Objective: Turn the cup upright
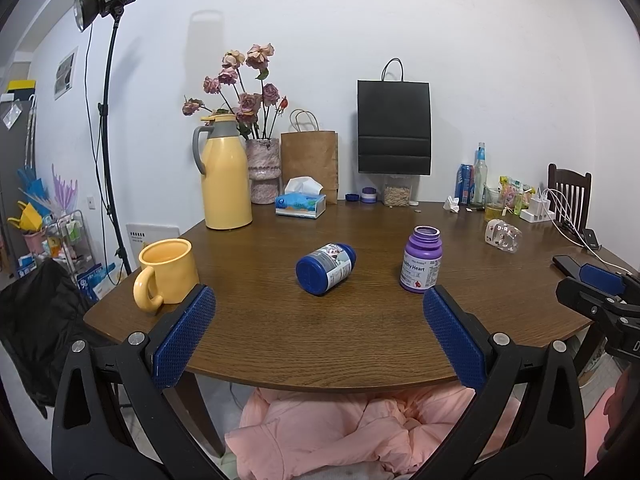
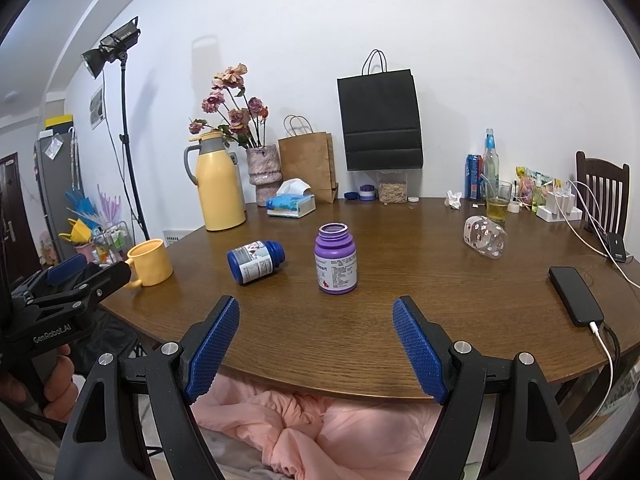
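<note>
your left claw (image 1: 319, 322) and right claw (image 2: 316, 338) both hang with fingers apart, holding nothing, at the near edge of the tabletop (image 1: 360, 336). the yellow cup (image 1: 168, 272) stands mouth-up at the tabletop's left edge, handle toward you.

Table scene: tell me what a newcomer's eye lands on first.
The purple bottle stands upright and capless mid-table, with the blue bottle on its side just left of it. The yellow mug sits upright at the left edge, while a clear patterned cup lies on its side toward the right. Both grippers hang open at the near edge.
</note>
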`<action>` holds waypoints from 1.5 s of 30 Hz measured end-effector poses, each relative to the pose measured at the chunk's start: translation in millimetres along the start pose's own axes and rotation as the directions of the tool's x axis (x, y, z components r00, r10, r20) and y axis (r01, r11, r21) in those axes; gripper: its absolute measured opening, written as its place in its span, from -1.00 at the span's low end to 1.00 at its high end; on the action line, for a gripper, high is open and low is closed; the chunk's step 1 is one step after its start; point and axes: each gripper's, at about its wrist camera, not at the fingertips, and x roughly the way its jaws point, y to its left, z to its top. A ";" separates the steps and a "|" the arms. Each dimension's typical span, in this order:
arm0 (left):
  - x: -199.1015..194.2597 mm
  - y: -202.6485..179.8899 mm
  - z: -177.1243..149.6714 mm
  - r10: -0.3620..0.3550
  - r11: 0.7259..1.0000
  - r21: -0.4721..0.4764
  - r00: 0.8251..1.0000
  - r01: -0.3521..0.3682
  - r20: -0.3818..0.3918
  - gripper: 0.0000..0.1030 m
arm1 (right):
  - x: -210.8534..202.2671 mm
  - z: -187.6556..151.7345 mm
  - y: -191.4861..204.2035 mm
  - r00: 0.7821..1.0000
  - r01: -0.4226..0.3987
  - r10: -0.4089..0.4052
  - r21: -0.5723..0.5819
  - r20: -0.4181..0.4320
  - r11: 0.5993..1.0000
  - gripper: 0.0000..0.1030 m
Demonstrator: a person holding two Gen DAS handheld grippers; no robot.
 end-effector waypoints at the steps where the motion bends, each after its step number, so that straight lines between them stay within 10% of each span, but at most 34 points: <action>1: 0.1 -0.6 0.9 0.000 1.000 0.000 1.000 0.000 0.001 1.00 | -0.4 0.0 0.2 1.000 0.000 0.000 0.001 0.001 1.000 0.62; 27: 84.4 -50.6 45.1 -0.186 0.982 0.008 0.977 0.188 -0.103 1.00 | 64.8 33.3 -67.5 0.992 0.127 -0.126 0.003 -0.023 0.992 0.62; 32: 144.0 -92.1 71.2 -0.314 0.948 -0.015 0.927 0.318 -0.204 1.00 | 101.6 50.1 -114.3 0.983 0.176 -0.176 -0.004 -0.056 0.984 0.62; 38: 204.2 -154.5 102.8 -0.348 0.926 0.074 0.915 0.369 -0.205 1.00 | 165.9 72.0 -187.0 0.959 0.227 -0.226 -0.018 -0.169 0.974 0.62; 45: 300.3 -219.7 133.3 -0.410 0.872 0.114 0.837 0.476 -0.362 1.00 | 245.2 94.8 -260.1 0.937 0.244 -0.239 -0.011 -0.256 0.970 0.62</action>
